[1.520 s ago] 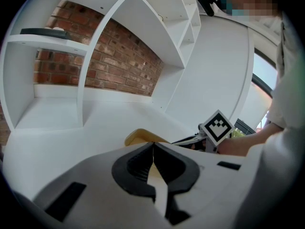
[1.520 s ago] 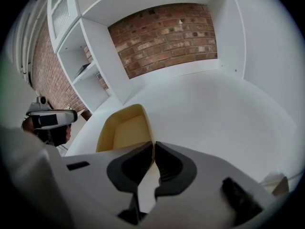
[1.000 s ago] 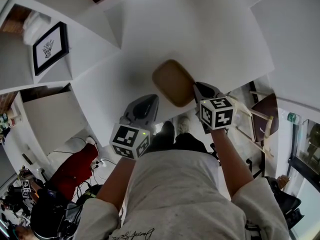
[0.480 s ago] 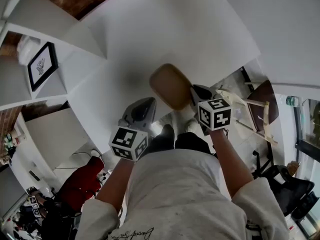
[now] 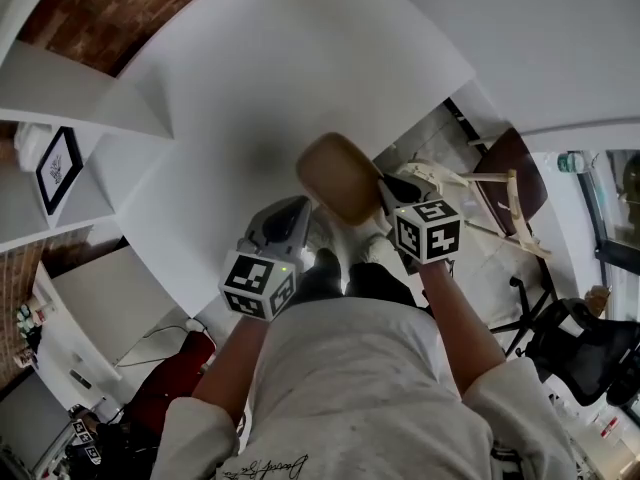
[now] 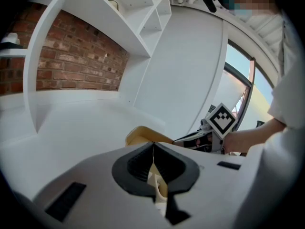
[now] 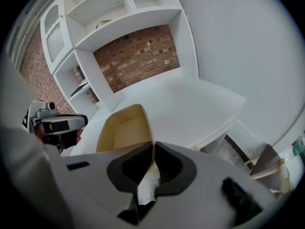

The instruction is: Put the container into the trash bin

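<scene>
Right claw point(image 7: 153, 149) is clenched on the rim of the container point(image 7: 125, 130). The thin edge runs right in between the two dark pads, and from that claw's camera we're looking into the pale yellowish inside of the tub. From the head camera we only see the brown outside of the container point(image 5: 338, 176), held up in front of us over the edge of the white counter point(image 5: 230, 98) and not resting on anything.

Left claw point(image 6: 153, 149) is pinched shut too, pads pressed together at the tips, and as far as we can tell it's got nothing in it. It sits just beside the container, on the side away from the right claw, and we can't say for sure whether it touches.

Behind all that is a brick wall point(image 7: 138, 56) with white shelves point(image 7: 95, 18). A wooden chair point(image 5: 490, 183) stands off to our right on the floor.
</scene>
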The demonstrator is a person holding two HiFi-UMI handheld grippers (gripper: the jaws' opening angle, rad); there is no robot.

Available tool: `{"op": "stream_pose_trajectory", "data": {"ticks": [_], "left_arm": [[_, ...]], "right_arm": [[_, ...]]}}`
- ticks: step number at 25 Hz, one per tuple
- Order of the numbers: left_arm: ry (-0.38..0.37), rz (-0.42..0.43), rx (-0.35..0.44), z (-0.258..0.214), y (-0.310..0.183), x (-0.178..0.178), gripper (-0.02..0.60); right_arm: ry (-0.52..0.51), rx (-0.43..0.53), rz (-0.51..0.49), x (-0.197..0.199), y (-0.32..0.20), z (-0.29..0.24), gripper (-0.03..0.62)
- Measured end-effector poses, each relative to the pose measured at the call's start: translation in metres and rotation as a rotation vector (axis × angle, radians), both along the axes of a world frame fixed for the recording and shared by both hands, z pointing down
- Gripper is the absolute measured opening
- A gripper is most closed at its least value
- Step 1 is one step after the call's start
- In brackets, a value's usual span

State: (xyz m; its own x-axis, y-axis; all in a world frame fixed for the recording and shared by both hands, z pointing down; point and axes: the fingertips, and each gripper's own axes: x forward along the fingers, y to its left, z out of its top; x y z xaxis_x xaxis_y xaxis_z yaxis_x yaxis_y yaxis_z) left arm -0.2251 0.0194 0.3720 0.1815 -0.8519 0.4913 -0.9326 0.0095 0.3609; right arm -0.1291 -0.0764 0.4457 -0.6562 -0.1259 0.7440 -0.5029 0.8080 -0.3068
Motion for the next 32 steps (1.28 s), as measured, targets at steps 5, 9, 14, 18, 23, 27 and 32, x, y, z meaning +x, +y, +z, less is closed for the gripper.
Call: {"op": "stream_pose_trajectory", "data": {"ticks": [5, 9, 14, 18, 23, 27, 32], "left_arm": [[0.0, 0.074, 0.007, -0.005, -0.016, 0.038, 0.017], [0.002, 0.13, 0.01, -0.008, -0.031, 0.072, 0.017], [-0.001, 0.206, 0.023, -0.014, -0.048, 0.114, 0.017], [-0.005, 0.257, 0.026, -0.016, -0.054, 0.144, 0.017], [-0.017, 0.321, 0.035, -0.021, -0.06, 0.182, 0.017], [-0.029, 0.345, 0.04, -0.025, -0.066, 0.208, 0.017], [-0.044, 0.358, 0.034, -0.025, -0.069, 0.234, 0.017]], "right_arm": [[-0.002, 0.01, 0.07, 0.045, -0.011, -0.008, 0.04], [-0.007, 0.008, 0.131, 0.089, -0.02, -0.014, 0.04], [-0.001, 0.011, 0.207, 0.144, -0.027, -0.016, 0.04], [0.001, 0.015, 0.263, 0.183, -0.029, -0.017, 0.04], [0.002, 0.022, 0.333, 0.231, -0.028, -0.02, 0.04], [0.001, 0.019, 0.374, 0.268, -0.029, -0.017, 0.04], [0.0, 0.014, 0.398, 0.304, -0.029, -0.014, 0.04]]}}
